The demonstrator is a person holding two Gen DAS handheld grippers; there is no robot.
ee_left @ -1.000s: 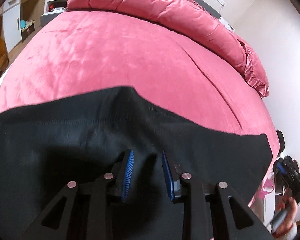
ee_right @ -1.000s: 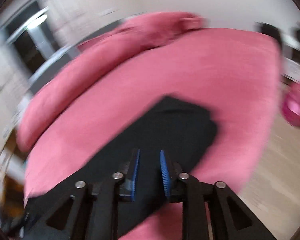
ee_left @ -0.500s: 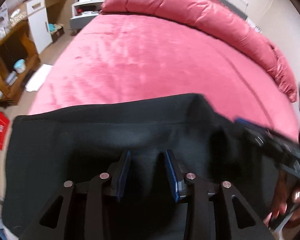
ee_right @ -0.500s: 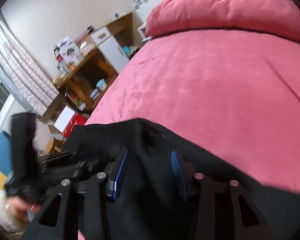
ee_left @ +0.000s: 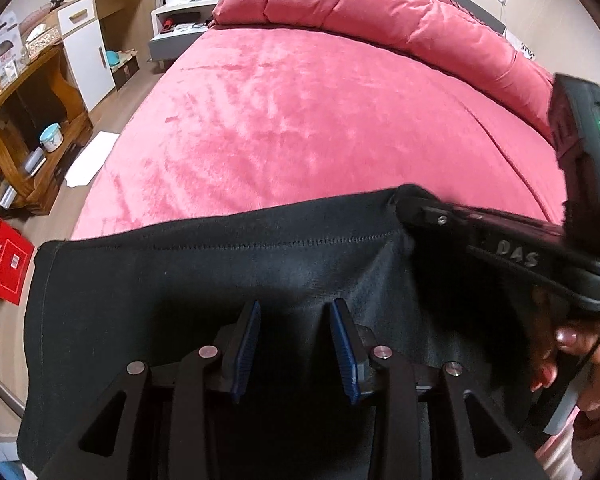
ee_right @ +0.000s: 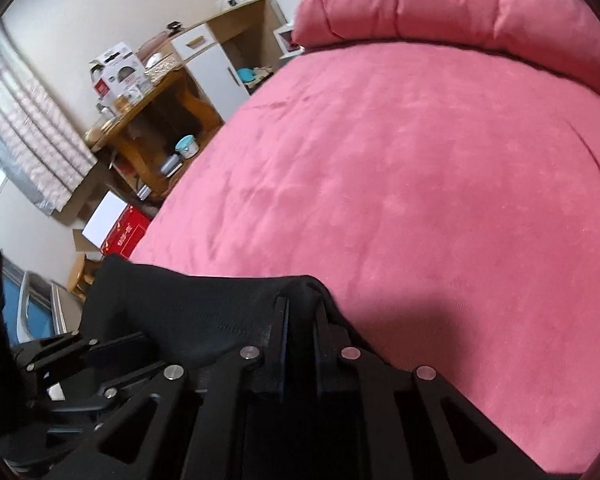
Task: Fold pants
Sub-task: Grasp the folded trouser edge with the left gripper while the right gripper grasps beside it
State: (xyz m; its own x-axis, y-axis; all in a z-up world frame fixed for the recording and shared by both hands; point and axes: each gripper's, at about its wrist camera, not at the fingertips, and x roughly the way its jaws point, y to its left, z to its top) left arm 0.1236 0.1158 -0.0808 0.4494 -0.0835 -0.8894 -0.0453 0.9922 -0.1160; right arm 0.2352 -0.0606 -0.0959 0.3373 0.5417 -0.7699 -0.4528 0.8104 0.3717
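Black pants (ee_left: 180, 280) lie across the near edge of a pink bed (ee_left: 300, 120). My left gripper (ee_left: 296, 306) hovers over them, open, its blue pads apart and only cloth beneath. In the left wrist view my right gripper (ee_left: 408, 204) reaches in from the right to the stitched far edge of the pants, held by a person's hand (ee_left: 580, 352). In the right wrist view the right gripper (ee_right: 302, 304) has its jaws closing tight, and they pinch a raised fold of the pants (ee_right: 188, 304) at that edge.
A rolled pink duvet (ee_left: 380, 12) lies along the far side of the bed. Left of the bed stand a wooden desk (ee_left: 28, 120) with shelves, a white cabinet (ee_left: 88, 60) and a red box (ee_left: 4, 264) on the floor.
The right gripper swung in from beyond the pants' right end to their far edge beside the left gripper and closed on the cloth. The left gripper shifted a little and tipped further down.
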